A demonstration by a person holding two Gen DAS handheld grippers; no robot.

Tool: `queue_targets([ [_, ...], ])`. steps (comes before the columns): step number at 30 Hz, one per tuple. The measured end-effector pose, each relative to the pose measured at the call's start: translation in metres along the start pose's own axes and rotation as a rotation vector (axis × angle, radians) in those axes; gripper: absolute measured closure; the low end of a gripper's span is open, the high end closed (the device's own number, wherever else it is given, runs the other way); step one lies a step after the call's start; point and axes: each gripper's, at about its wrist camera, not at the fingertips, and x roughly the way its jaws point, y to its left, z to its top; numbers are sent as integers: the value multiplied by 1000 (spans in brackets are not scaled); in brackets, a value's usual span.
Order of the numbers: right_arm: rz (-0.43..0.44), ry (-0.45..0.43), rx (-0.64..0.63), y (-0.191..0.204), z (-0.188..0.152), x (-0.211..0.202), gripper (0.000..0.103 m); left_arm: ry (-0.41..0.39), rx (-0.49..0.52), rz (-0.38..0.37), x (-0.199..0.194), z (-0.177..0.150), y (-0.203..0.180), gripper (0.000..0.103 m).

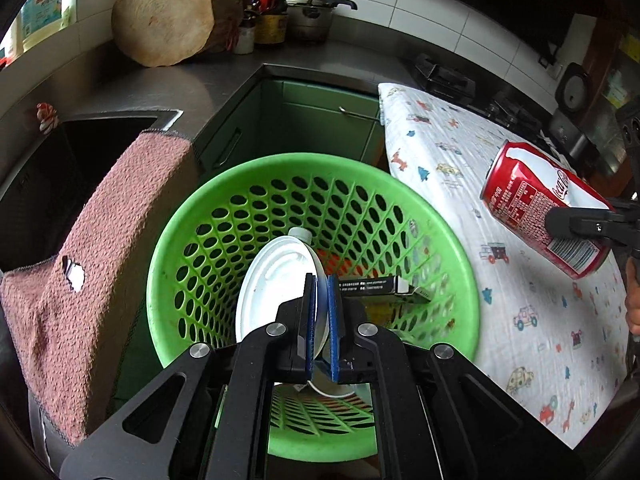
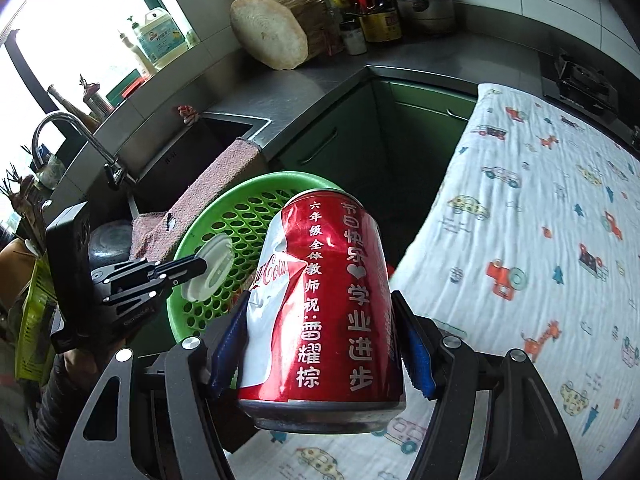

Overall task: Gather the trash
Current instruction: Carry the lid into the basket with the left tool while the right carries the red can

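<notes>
My left gripper [image 1: 321, 286] is shut on a white plastic lid [image 1: 276, 280] and holds it on edge over the green perforated basket [image 1: 224, 184]. A small dark box [image 1: 376, 285] lies inside the basket. The lid [image 2: 214, 266] and the basket [image 2: 256, 200] also show in the right wrist view. My right gripper [image 2: 324, 320] is shut on a dented red Coca-Cola can [image 2: 324, 300], held above the edge of the table beside the basket. The can [image 1: 544, 208] shows at the right in the left wrist view.
A table with a white cartoon-print cloth [image 2: 540, 208] is at the right. A pink towel [image 1: 104, 240] hangs over the sink edge [image 2: 224, 120] left of the basket. A round wooden chopping block [image 1: 164, 16], bottles and a pot [image 1: 312, 16] stand on the far counter. Green cabinets [image 1: 316, 120] are behind the basket.
</notes>
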Motion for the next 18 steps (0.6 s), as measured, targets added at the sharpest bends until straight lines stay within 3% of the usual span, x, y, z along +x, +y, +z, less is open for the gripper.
queue_targets([
  [9,10,47,-38,20,23,58,38,29,-52,-10,9,-18,18,94],
  [11,25,59,-34,19,27,68,38,30,-56,-10,8,-19,19,87],
  [13,13,51,-27,17,28,72,37,23,-61,-7,6,-20,19,71],
  [18,19,48,-11,8,22,69,36,7,-62,-3,-2,-22,20,57],
])
